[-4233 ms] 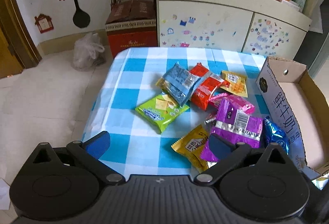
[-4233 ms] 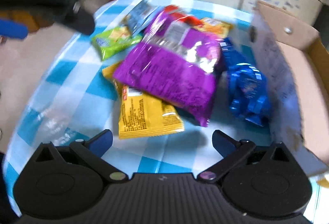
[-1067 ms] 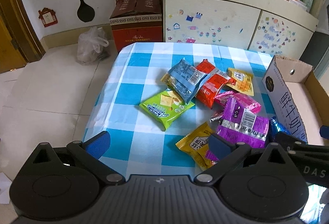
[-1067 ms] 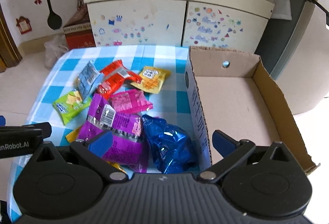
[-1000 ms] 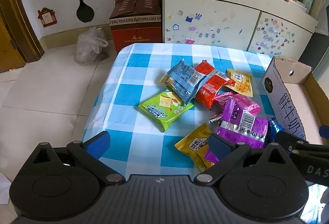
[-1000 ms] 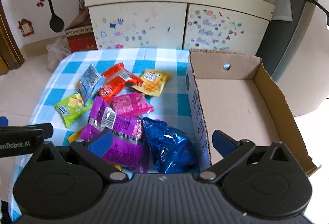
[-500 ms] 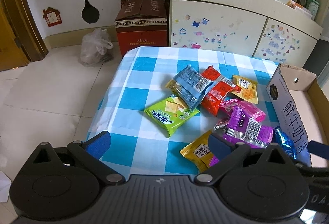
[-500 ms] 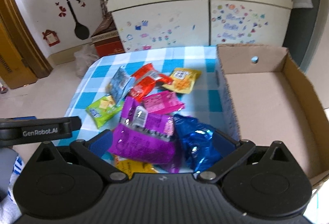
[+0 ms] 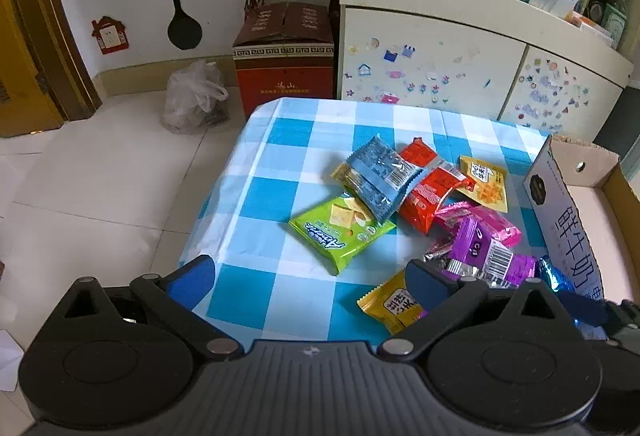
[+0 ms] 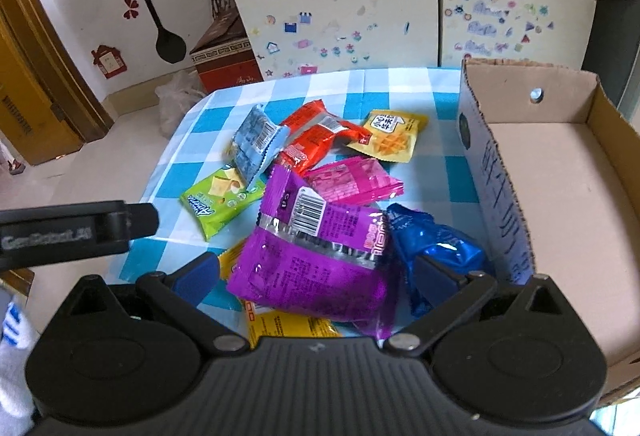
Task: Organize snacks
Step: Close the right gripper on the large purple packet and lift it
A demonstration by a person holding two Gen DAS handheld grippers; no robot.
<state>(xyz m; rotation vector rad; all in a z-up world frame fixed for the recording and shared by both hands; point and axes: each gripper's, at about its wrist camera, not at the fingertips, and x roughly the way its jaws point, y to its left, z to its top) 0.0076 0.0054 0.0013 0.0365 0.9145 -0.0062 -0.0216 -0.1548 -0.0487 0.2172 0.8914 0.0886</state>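
Several snack packets lie heaped on a blue-checked tablecloth (image 9: 280, 171). My right gripper (image 10: 316, 270) is open and low, its fingers either side of a purple packet (image 10: 320, 260) that rests on a yellow packet (image 10: 288, 324). A shiny blue packet (image 10: 436, 240) lies against the cardboard box (image 10: 552, 187), whose floor is bare. Farther off are green (image 10: 218, 197), pink (image 10: 352, 181), red (image 10: 316, 147), light-blue (image 10: 256, 143) and orange-yellow (image 10: 390, 135) packets. My left gripper (image 9: 308, 276) is open over the table's near edge, holding nothing, with the green packet (image 9: 340, 228) ahead of it.
A sticker-covered cabinet (image 9: 432, 75) stands behind the table, its top crowded with boxes. On the tiled floor to the left sit a red carton (image 9: 284, 67) and a plastic bag (image 9: 196, 95). The left gripper's body (image 10: 72, 232) crosses the right wrist view at the left.
My right gripper has swung left and dropped towards the purple packet, which now sits between its fingers. The left gripper has drifted slightly back and right. Both stayed open.
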